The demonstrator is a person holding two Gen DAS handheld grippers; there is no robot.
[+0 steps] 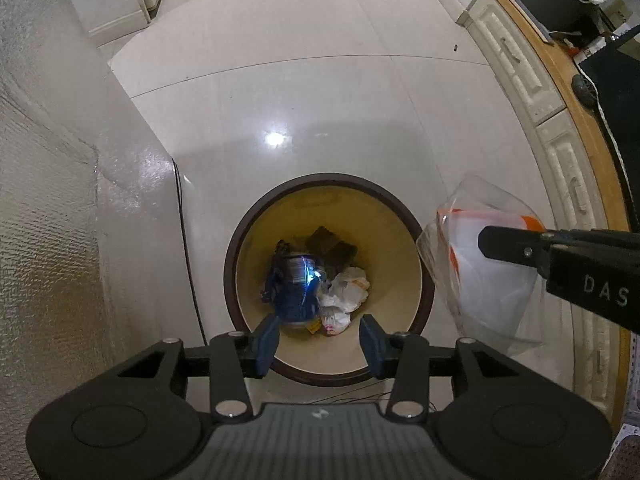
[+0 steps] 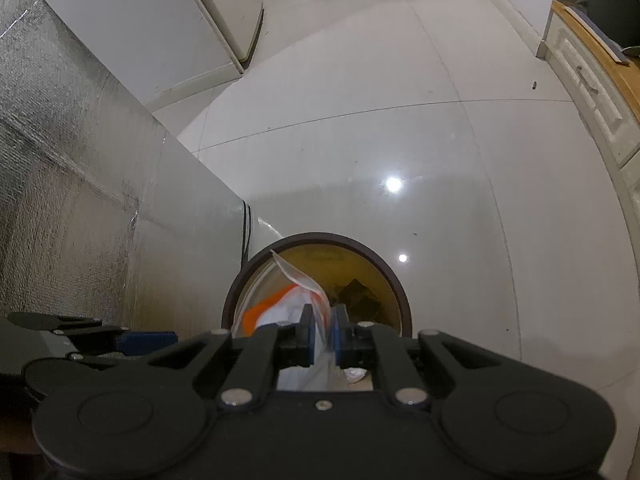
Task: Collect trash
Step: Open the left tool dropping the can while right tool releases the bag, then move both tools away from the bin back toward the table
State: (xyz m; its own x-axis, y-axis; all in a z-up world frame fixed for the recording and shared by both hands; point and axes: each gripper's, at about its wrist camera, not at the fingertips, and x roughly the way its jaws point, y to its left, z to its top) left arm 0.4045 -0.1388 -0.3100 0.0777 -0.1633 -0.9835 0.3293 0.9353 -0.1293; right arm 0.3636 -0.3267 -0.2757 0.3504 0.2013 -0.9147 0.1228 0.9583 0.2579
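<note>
A round trash bin [image 1: 230, 264] with a dark rim and yellow inside stands on the floor right below my left gripper [image 1: 320, 332]. Its blue pads stand apart with nothing pressed between them. Under the left pad, a crumpled blue and silver wrapper [image 1: 294, 296] lies among the trash, beside a white crumpled bag [image 1: 344, 292]. My right gripper [image 2: 320, 320] is shut on a clear plastic bag with orange and white contents [image 2: 288, 304], held over the bin's rim [image 2: 400, 292]. In the left wrist view that bag [image 1: 480, 280] hangs just right of the bin.
A foil-covered panel [image 1: 48, 200] rises close on the left, with a dark cable [image 1: 188, 248] running down beside the bin. A cream cabinet with a wooden top [image 1: 560, 128] curves along the right. A white appliance [image 2: 208, 20] stands at the back on the tiled floor.
</note>
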